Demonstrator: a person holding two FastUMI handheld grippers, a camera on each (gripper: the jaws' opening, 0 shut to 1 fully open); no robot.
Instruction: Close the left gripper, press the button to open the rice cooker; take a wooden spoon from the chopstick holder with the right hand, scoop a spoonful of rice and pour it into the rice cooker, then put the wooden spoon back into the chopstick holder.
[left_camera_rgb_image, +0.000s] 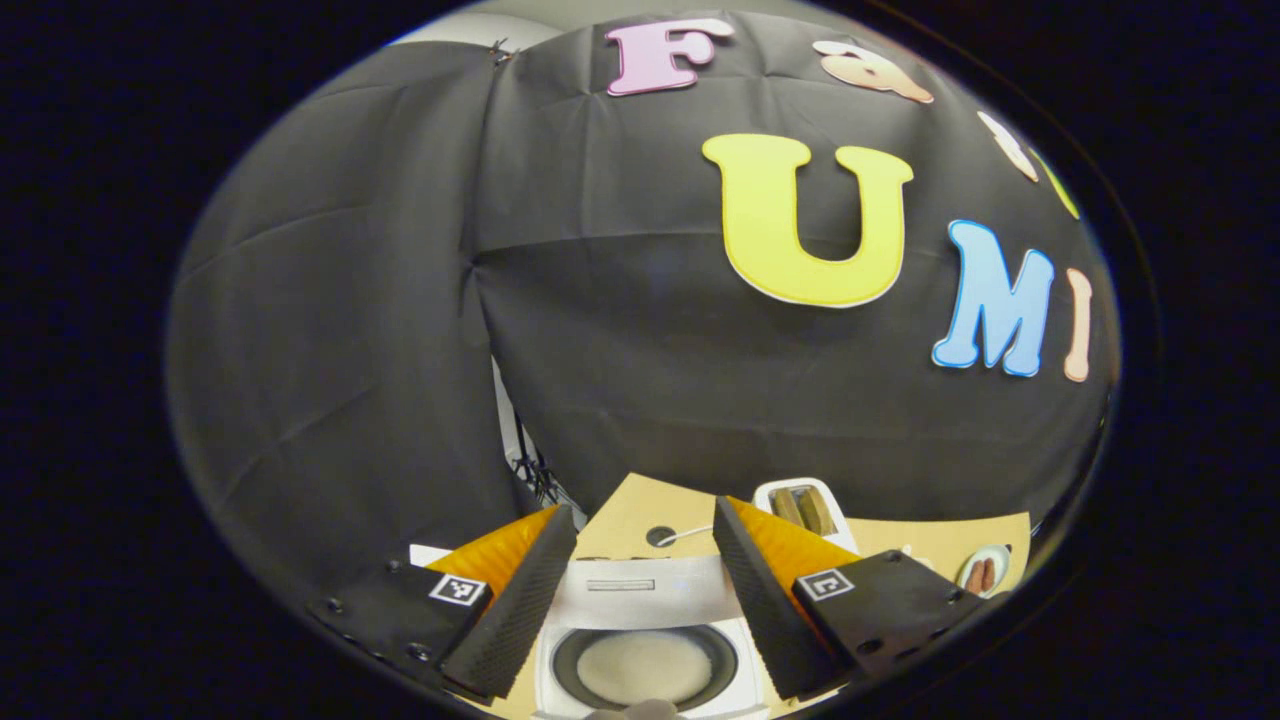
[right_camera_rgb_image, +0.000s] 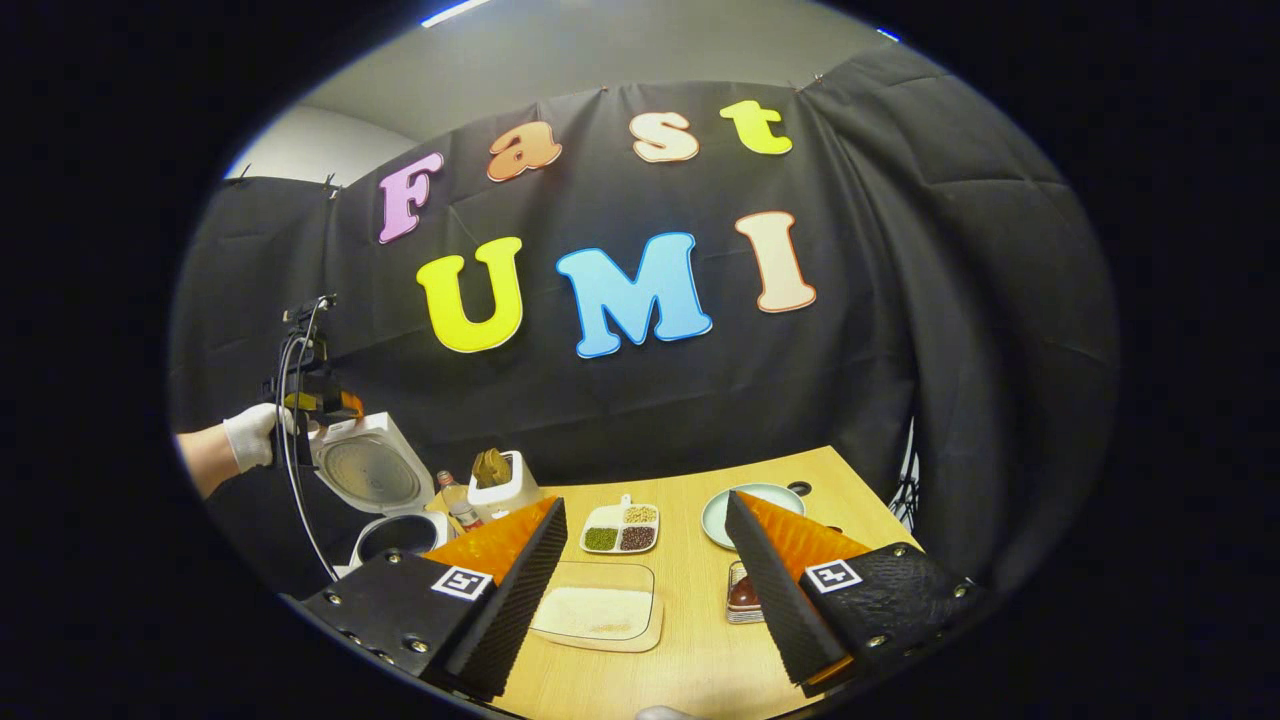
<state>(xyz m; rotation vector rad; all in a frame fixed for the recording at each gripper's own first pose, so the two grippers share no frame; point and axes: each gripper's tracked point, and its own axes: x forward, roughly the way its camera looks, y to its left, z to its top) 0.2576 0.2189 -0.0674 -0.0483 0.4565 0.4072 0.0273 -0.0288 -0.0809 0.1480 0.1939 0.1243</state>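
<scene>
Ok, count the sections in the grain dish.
4, in a two-by-two grid in the dish: green grains front left, dark grains front right, pale grains back right, and a back-left section whose fill I cannot make out. None looks hidden.

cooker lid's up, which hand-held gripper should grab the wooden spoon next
Right. The right hand-held gripper is open and empty over the table, facing the chopstick holder. The left hand-held gripper hangs above the open rice cooker.

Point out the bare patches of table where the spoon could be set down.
Bare wood lies in front of the rice tray, and between the tray of beans and the plate. It is crowded on the left, around the cooker and holder.
</scene>
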